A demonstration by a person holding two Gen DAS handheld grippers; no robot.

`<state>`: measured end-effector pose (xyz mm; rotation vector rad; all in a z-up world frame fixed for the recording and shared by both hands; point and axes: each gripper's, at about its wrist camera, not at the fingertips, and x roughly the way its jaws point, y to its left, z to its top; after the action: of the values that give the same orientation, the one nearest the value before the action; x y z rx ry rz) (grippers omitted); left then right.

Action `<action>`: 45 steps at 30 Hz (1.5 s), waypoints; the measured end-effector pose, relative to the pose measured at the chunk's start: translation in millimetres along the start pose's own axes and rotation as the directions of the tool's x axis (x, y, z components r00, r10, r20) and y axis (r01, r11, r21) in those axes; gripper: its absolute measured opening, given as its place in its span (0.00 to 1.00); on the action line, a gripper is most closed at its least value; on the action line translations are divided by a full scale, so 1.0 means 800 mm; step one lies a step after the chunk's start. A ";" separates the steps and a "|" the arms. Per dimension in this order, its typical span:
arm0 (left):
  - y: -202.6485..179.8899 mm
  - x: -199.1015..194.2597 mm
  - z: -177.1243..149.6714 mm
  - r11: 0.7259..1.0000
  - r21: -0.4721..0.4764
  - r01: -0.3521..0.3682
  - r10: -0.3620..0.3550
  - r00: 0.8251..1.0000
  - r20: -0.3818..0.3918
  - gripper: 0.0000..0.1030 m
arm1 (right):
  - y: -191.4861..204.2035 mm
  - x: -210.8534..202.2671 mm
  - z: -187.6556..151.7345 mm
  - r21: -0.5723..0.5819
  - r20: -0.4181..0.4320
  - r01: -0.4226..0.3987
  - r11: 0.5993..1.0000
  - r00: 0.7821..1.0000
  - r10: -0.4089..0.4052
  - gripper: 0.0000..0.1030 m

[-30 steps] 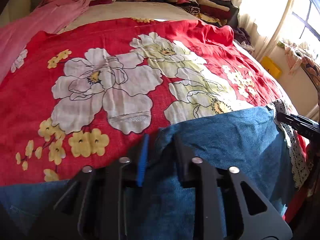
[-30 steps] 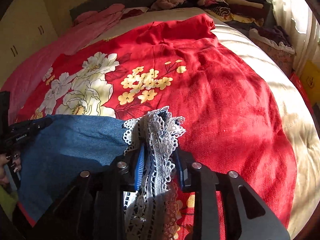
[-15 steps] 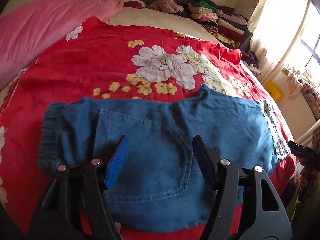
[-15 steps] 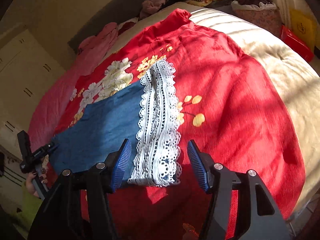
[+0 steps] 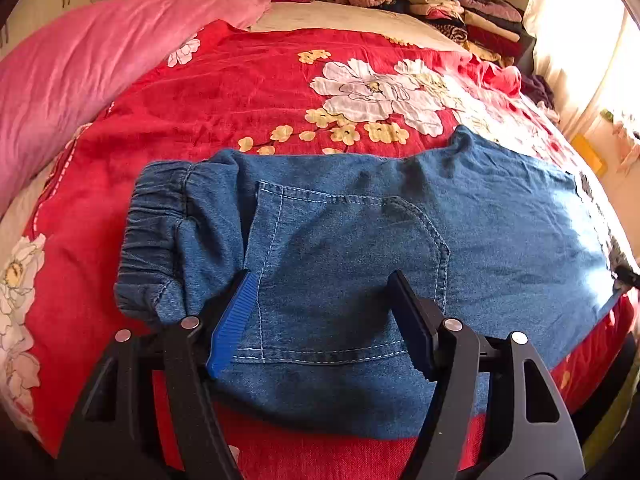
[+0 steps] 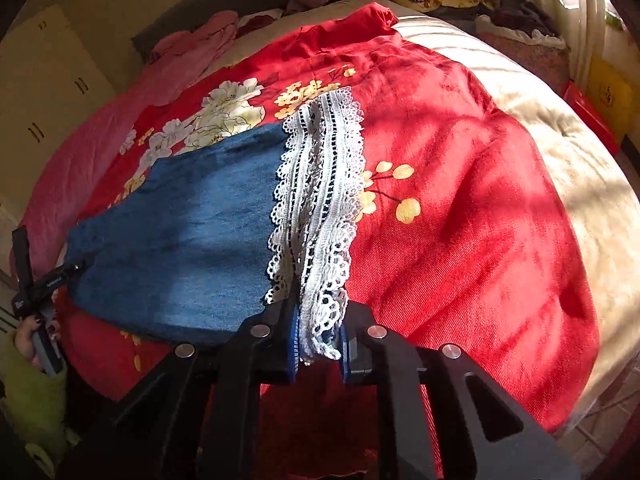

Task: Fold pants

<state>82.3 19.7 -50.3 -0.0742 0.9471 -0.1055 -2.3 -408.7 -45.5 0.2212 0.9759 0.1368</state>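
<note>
Blue denim pants [image 5: 360,248] lie flat across the red flowered bedspread [image 5: 240,92], elastic waistband [image 5: 156,236] at the left, back pocket facing up. My left gripper [image 5: 324,308] is open, its jaws spread over the pocket near the pants' front edge, holding nothing. In the right wrist view the pants [image 6: 180,232] end in a white lace hem [image 6: 320,200]. My right gripper [image 6: 318,344] is shut on the near end of that lace hem.
A pink blanket [image 5: 72,80] lies along the bed's left side. Stacks of folded clothes [image 5: 460,20] sit at the back right. Bare cream mattress [image 6: 560,140] shows to the right of the bedspread. A hand with the other gripper [image 6: 36,292] is at the far left.
A second ago both grippers held the pants; both then opened and left them flat on the bed. Since then the right gripper has closed on the lace hem. The left gripper stays open.
</note>
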 end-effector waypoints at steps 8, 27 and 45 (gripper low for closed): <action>-0.003 0.001 -0.005 1.000 0.018 0.009 -0.009 1.000 0.010 0.60 | -0.009 0.009 -0.005 0.029 -0.019 0.029 0.999 0.999 -0.029 0.27; -0.080 -0.057 0.008 0.983 0.170 0.068 -0.088 0.990 0.110 0.89 | 0.068 -0.058 0.006 -0.110 0.213 0.101 0.989 0.974 -0.076 0.77; -0.163 0.015 -0.027 0.943 0.316 0.102 -0.095 0.995 -0.036 0.91 | 0.097 0.043 -0.017 -0.111 -0.021 0.013 0.994 1.000 -0.016 0.78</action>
<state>64.3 -111.8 -58.1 0.1784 0.9364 -0.3512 3.9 -324.6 -61.6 0.1109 0.9885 0.1800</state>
